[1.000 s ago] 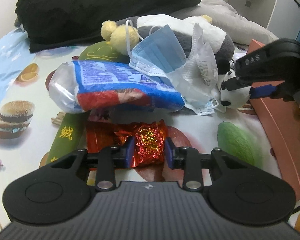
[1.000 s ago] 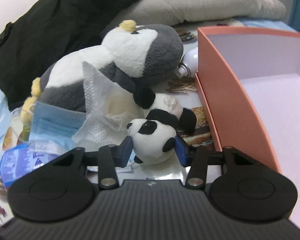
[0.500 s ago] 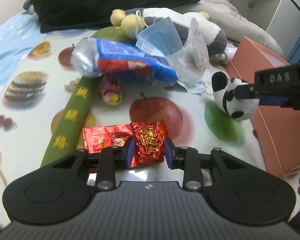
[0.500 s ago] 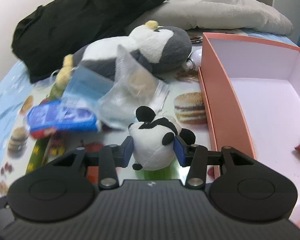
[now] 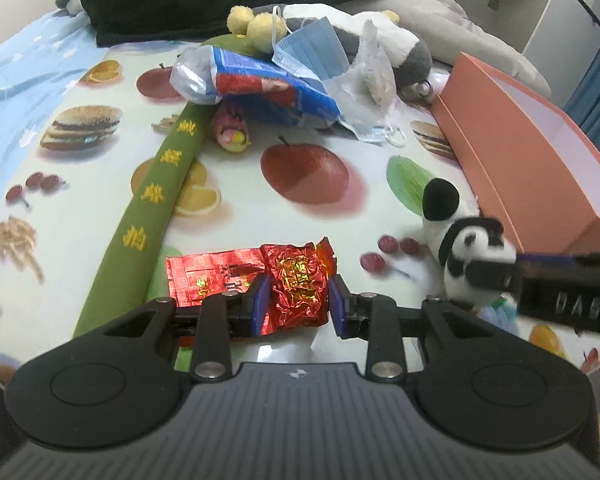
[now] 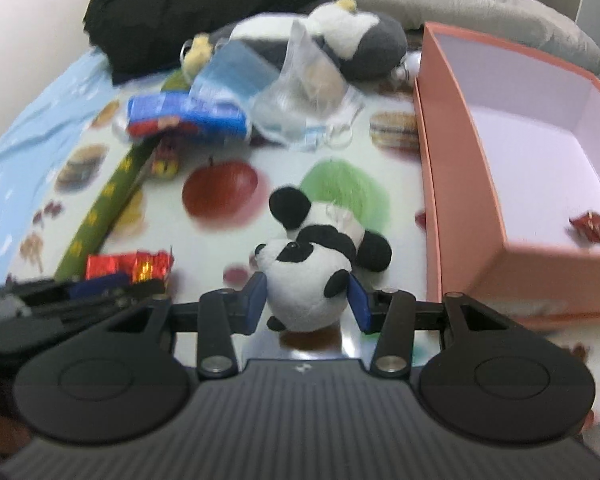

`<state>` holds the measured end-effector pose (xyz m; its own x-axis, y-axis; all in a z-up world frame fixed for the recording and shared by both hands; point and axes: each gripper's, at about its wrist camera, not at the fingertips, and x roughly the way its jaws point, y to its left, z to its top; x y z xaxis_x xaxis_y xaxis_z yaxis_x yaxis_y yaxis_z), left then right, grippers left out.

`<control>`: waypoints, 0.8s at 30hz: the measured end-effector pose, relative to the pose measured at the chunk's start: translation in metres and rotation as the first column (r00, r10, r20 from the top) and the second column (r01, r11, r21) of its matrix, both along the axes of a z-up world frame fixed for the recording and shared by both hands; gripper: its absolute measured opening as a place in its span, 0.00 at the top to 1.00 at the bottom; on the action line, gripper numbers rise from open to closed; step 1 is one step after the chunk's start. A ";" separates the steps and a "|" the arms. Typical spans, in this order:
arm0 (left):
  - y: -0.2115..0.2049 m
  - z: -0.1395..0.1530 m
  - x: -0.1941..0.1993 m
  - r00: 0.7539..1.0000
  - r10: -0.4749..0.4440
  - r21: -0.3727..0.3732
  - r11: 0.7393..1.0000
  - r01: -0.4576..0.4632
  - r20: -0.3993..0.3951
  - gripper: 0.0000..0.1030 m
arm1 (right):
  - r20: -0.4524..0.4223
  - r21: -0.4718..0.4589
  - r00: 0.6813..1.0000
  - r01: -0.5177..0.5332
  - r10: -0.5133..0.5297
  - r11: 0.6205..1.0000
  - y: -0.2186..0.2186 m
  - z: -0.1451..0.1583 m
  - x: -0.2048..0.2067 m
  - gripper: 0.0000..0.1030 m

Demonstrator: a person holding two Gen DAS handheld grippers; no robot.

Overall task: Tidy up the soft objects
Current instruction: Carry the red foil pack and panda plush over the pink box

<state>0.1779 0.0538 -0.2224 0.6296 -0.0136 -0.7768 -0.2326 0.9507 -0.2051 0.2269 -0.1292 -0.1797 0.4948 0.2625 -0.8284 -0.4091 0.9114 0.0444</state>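
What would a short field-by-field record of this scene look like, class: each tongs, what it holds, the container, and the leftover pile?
Left tongs: shut on red foil packet
Right tongs: shut on panda plush
Container: pink box, open, at the right
Inside box: one small red wrapper
Pile at the back: penguin plush, blue face mask, blue snack bag
Surface: food-print cloth

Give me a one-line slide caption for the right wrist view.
Right gripper clamps a small panda plush above the fruit-print sheet, beside the open pink box.
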 end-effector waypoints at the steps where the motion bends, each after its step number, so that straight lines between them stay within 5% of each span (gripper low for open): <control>1: -0.001 0.000 -0.003 1.000 -0.001 -0.002 1.000 0.001 -0.003 0.65 | -0.018 0.002 1.000 0.004 -0.004 1.000 -0.002 -0.002 -0.003 0.51; 6: -0.004 -0.001 -0.009 1.000 -0.007 -0.004 1.000 0.007 -0.007 0.65 | -0.090 0.037 0.995 0.050 -0.047 0.998 -0.016 -0.009 -0.009 0.39; 16: -0.002 0.001 -0.008 1.000 -0.010 -0.013 1.000 0.010 -0.007 0.65 | -0.104 0.138 0.990 0.111 -0.097 0.984 -0.018 -0.003 0.009 0.39; 24: 0.000 0.001 -0.006 1.000 -0.007 -0.011 1.000 0.007 -0.007 0.65 | -0.186 0.159 0.973 0.165 -0.134 0.973 -0.013 -0.031 0.035 0.40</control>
